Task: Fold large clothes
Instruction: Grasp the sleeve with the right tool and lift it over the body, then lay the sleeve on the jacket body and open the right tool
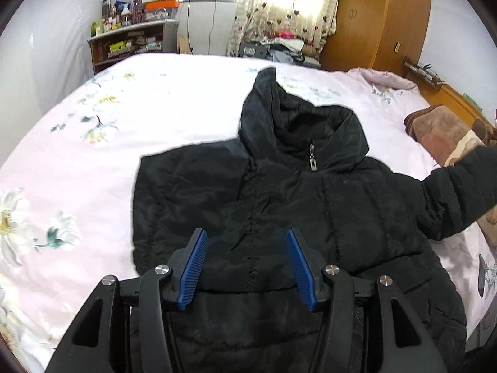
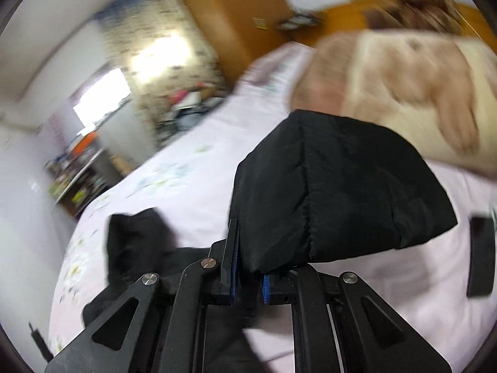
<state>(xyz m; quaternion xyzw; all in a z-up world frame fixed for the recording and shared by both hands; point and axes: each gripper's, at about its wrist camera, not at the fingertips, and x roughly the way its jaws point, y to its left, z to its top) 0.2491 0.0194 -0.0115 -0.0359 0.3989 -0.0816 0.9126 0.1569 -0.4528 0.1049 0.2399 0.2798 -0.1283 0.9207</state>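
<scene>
Bed [image 1: 186, 99] is taking up most of both views, with a pink floral sheet [image 1: 77, 161] lying over it. Black hooded jacket [image 1: 279, 192] is lying front-up on the sheet, zipped, with its hood [image 1: 273, 108] pointing toward the far side of the bed. Jacket's side on the left of the left wrist view is sitting folded in over the body; its other sleeve [image 1: 459, 192] is stretching off toward the right edge. Brown blanket [image 1: 441, 130] is bunching up near the wooden headboard [image 1: 459, 99]. Wardrobe [image 1: 379, 15] is standing by the curtained window, shelf [image 1: 130, 43] of clutter on the far left.

Left gripper [image 1: 247, 267] is hovering over the jacket's chest, jaws spread wide, gripping nothing. Right gripper [image 2: 248, 276] is clamping the sleeve end [image 2: 335, 192], cuff bulging out above the blue pads [image 2: 233, 276]. Right wrist view is motion-blurred.
</scene>
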